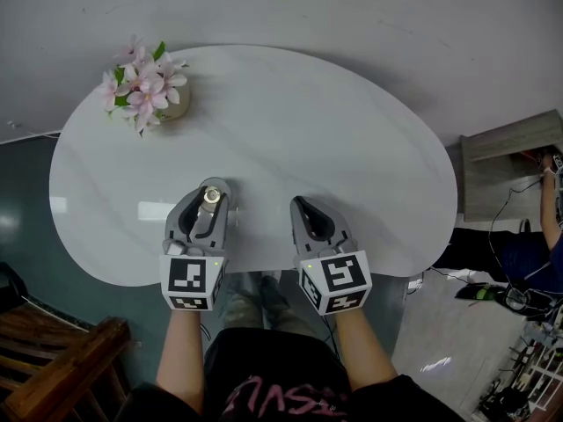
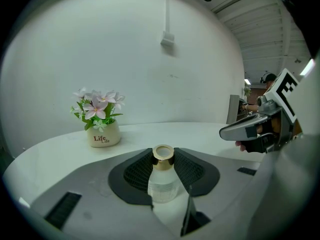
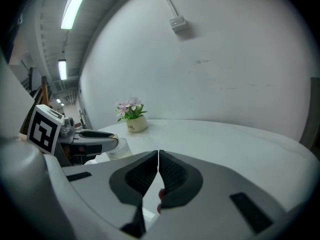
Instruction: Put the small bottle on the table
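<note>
Small bottle (image 2: 162,180): one unit, upright, clamped between the two jaws of the left gripper (image 2: 163,156). The jaws bear on it at the neck, level with the gold ring, one on each side. The bottle sits over the near edge of the table (image 1: 290,130); whether its base touches the tabletop cannot be told.

Bottle body: clear, rounded, faintly ribbed. Neck ring: gold-coloured, circular, shiny.

Jaw pads (image 2: 137,171): black, fine grid texture, set in smooth grey shells.

Right gripper (image 3: 158,156): one unit, jaws pressed together pad against pad, nothing between them. It is just beside the left gripper, over the same table edge.

Table: one, white, glossy, rounded outline, faint veining.

Flower pot (image 1: 173,105): one, cream, rounded, with pink blossoms and green leaves. It stands at the table's far left, well apart from both grippers.
</note>
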Tool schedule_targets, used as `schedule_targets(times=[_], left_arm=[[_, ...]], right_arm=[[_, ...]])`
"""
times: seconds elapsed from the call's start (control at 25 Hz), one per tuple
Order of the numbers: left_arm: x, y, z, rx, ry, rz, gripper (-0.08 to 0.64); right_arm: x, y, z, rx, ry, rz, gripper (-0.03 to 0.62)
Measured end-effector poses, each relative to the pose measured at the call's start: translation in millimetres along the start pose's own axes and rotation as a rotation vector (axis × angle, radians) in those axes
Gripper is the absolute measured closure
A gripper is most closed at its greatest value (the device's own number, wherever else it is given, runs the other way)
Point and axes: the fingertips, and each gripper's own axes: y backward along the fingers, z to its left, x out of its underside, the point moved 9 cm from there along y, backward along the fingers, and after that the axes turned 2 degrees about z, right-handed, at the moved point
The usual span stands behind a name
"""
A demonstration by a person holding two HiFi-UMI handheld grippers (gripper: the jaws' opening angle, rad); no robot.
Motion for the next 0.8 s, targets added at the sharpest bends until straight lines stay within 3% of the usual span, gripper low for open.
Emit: schedule_targets(times=[0.8], left_arm=[[-14,6,0,-0.008,-0.018,0.005,0.426]], right_arm=[[-13,9,-1,0.006,0.0,-0.042,0.525]])
